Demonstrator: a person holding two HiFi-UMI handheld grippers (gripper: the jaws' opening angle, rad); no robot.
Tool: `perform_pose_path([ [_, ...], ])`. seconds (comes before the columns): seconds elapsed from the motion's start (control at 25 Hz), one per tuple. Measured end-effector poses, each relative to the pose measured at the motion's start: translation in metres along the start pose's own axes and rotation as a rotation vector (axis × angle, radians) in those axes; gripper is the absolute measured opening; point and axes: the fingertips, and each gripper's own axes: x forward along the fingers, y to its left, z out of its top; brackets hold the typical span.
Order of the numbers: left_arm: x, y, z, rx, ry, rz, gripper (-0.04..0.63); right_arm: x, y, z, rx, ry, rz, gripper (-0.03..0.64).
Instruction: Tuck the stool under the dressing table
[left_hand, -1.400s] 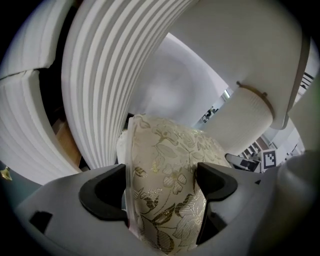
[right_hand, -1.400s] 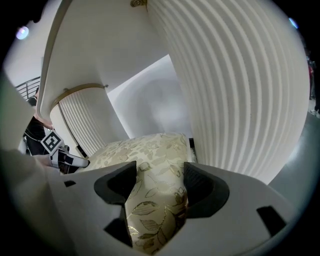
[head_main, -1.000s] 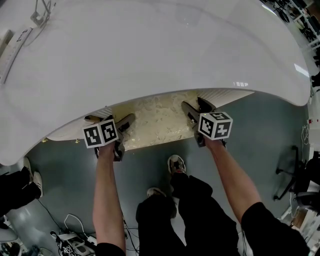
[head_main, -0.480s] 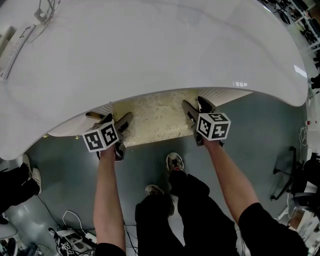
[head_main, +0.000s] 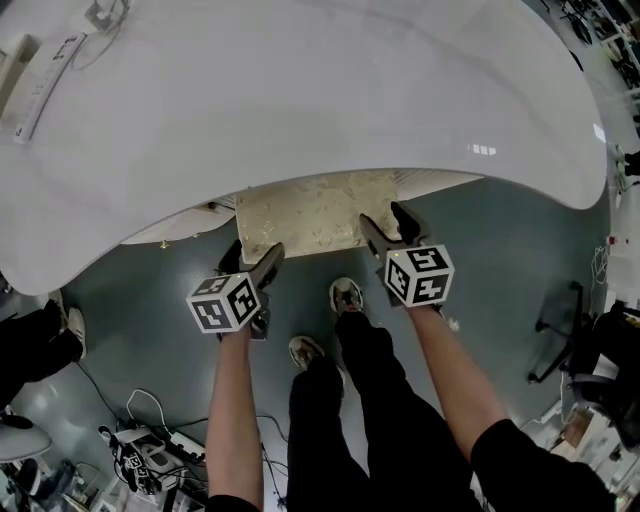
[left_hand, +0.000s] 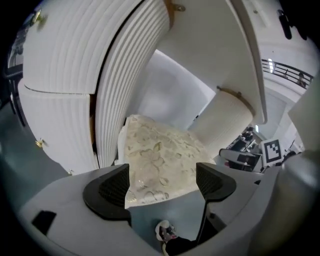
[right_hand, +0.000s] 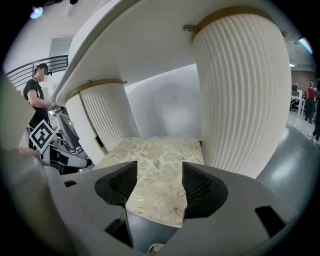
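The stool, with a cream floral cushion, stands partly under the white dressing table, its front edge sticking out. My left gripper is open, just in front of the stool's front left corner. My right gripper is open at the front right corner. In the left gripper view the cushion lies beyond my open left gripper, beside a fluted table leg. In the right gripper view the cushion's corner shows between the jaws of my open right gripper; contact is unclear. A fluted leg stands right of it.
The person's shoes stand on the grey floor just behind the stool. Cables and a power strip lie at the lower left. A black chair frame is at the right. Small items sit on the table's far left.
Both grippers have drawn back from the stool's sides to its front corners, the left one furthest. The stool sits deeper between the table's legs.
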Motion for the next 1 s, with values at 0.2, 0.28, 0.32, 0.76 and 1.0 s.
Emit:
perform_pose_path([
  [0.2, -0.032, -0.038, 0.0, 0.086, -0.002, 0.022, 0.341, -0.021, 0.046, 0.009, 0.019, 0.003, 0.037, 0.05],
  [0.28, -0.046, -0.046, 0.003, 0.099, -0.016, 0.043, 0.261, -0.026, 0.065, 0.011, 0.022, 0.016, 0.064, 0.028],
  [0.32, -0.053, -0.048, 0.007, 0.105, -0.031, 0.059, 0.212, -0.029, 0.074, 0.012, 0.021, 0.02, 0.079, 0.021],
  [0.76, -0.148, -0.096, 0.04, 0.117, -0.129, 0.15, 0.006, -0.092, 0.177, 0.075, 0.008, 0.011, 0.267, 0.006],
  [1.0, -0.186, -0.127, 0.075, 0.144, -0.197, 0.162, 0.005, -0.133, 0.223, 0.107, -0.052, -0.014, 0.318, 0.006],
])
